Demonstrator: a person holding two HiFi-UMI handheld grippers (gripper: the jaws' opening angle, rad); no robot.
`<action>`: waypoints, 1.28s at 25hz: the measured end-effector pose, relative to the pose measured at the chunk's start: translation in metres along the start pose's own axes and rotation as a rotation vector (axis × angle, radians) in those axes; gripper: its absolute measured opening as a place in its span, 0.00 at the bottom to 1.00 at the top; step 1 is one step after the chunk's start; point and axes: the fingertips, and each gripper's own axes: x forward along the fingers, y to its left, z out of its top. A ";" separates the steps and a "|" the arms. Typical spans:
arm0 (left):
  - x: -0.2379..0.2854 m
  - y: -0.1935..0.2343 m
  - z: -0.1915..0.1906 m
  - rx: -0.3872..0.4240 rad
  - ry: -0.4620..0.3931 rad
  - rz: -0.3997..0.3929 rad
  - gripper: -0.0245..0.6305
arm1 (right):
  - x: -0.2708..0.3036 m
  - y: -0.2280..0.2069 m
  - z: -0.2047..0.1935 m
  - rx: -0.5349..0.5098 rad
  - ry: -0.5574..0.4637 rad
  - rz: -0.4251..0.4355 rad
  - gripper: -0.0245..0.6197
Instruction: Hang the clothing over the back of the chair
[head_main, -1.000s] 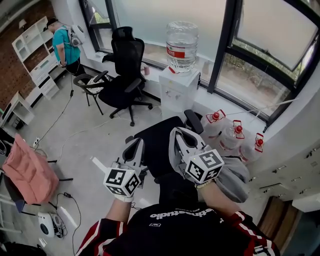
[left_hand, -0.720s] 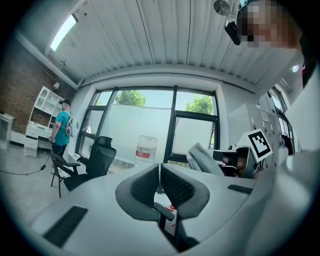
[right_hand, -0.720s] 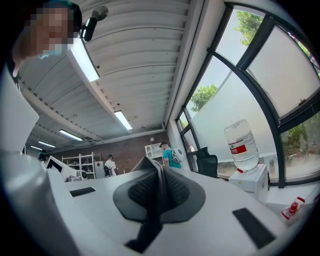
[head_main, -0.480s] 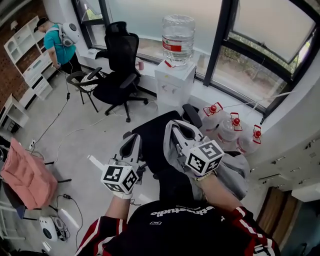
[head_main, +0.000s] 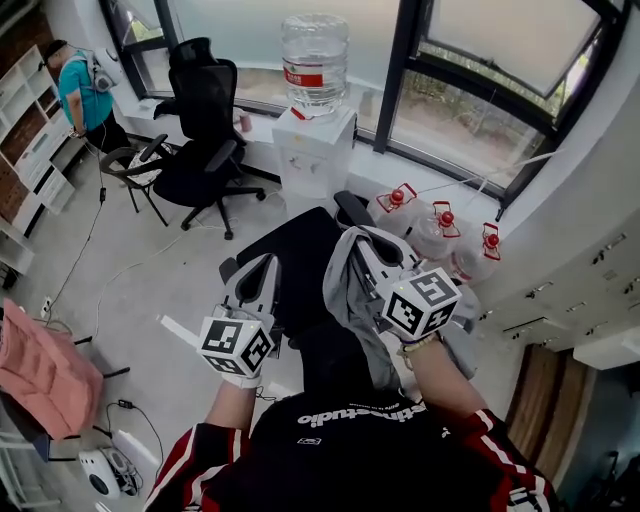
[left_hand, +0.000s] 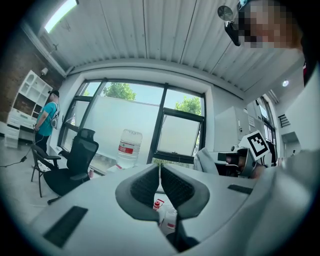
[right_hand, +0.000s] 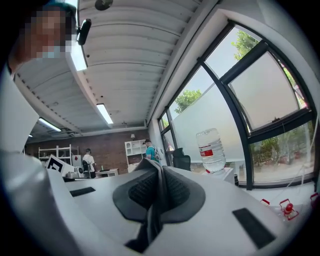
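A grey garment (head_main: 349, 296) is pinched in my right gripper (head_main: 366, 246) and hangs down from it, over a black office chair (head_main: 296, 254) right below my hands. In the right gripper view the pads of the right gripper (right_hand: 159, 169) press on a fold of that grey garment (right_hand: 151, 222). My left gripper (head_main: 259, 272) is level beside it, above the chair's left side. In the left gripper view the left gripper (left_hand: 160, 173) has its jaws together, with nothing seen between the pads.
Beyond the chair a white water dispenser (head_main: 312, 150) carries a big bottle. Several red-capped water jugs (head_main: 441, 229) stand by the window wall. A second black chair (head_main: 200, 135) and a person in a teal shirt (head_main: 77, 84) are far left. Pink cloth (head_main: 40, 365) lies near left.
Both grippers moved a little forward and down over the chair. The grey garment now hangs more under the right gripper, and the room has slid leftward in the head view.
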 end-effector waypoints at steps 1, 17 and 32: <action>0.002 -0.006 -0.001 0.000 0.001 -0.003 0.08 | -0.006 -0.005 0.001 0.003 0.005 -0.005 0.07; 0.020 -0.101 -0.014 0.011 0.009 -0.047 0.08 | -0.092 -0.032 -0.014 -0.096 0.179 0.044 0.23; 0.010 -0.126 -0.019 0.013 0.010 -0.048 0.08 | -0.130 -0.030 -0.033 -0.172 0.342 0.092 0.31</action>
